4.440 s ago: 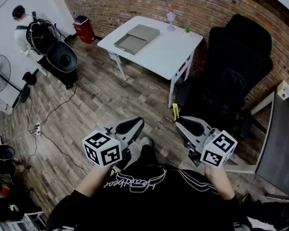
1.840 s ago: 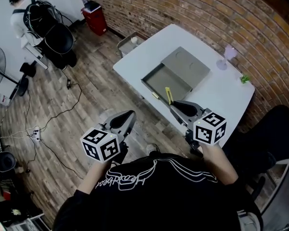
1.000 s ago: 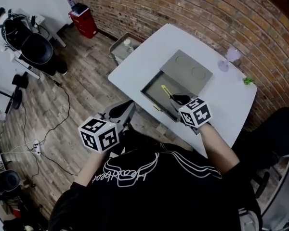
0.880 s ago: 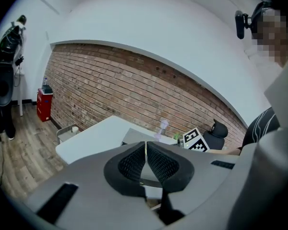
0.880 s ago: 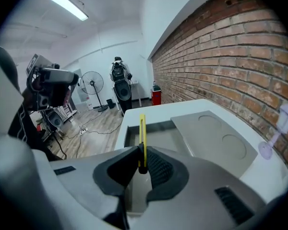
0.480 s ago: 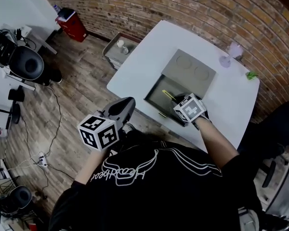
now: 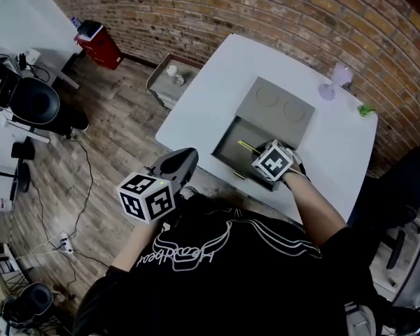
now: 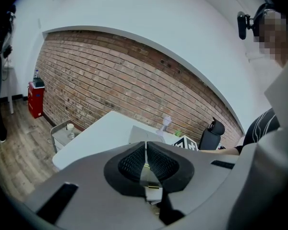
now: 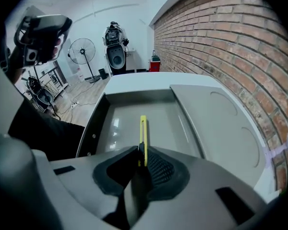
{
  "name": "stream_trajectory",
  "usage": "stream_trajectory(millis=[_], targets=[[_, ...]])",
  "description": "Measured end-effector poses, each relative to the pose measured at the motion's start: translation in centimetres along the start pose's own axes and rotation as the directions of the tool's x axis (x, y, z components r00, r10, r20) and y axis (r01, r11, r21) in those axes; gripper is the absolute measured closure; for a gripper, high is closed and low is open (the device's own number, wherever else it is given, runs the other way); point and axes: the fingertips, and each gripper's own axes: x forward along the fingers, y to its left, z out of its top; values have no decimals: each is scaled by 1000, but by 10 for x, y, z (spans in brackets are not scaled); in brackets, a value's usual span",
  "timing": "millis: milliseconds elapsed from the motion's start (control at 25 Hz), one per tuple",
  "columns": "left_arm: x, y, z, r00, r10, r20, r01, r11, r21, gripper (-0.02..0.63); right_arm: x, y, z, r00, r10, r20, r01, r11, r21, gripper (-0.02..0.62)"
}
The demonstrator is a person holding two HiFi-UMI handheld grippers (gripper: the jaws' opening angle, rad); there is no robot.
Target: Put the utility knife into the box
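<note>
Right gripper [image 9: 142,158]: fingers [image 9: 158,167] clamped on yellow utility knife [image 9: 143,131], pointed steeply down into open box [image 7: 230,140]. Knife projects from fingers over tray floor; contact with floor not discernible. Lid [image 7: 276,107] lies flat beside tray on white tabletop [image 7: 210,82]. Left gripper [image 7: 185,162]: fingers [image 8: 132,162] together, nothing between, held beyond tabletop edge over wooden floor [image 7: 119,138].

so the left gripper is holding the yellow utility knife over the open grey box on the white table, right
No, the gripper is wrong. The right gripper holds the yellow utility knife over the open grey box on the white table; the right gripper view shows the knife clamped in its jaws. The left gripper is shut and empty.
</note>
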Motion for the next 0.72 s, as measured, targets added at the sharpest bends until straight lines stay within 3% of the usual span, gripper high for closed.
stream_trajectory(millis=[120,280,440,600,720], targets=[[3,-1,-6,1000,-6,-11,6,1000,-10,569,-1,-3,-5,1000,-19,-10,19,999,-27,523],[4,-9,-8,999,-34,-11,34,999,0,569,-2,0,-4,1000,3,-4,-3,999,-38,419],[0,-13,-9,999,-35,-10,35,999,2,569,-14,2,2,999,4,48,-3,1000,-27,393],[-4,-19,-12,1000,-25,4,25,1000,-4,569,-39,5,12,984,43,173,-54,997,59,360],[-6,-27,-16,1000,-20,19,20,1000,-16,569,-67,13,18,943,90,320,-147,977,158,397]])
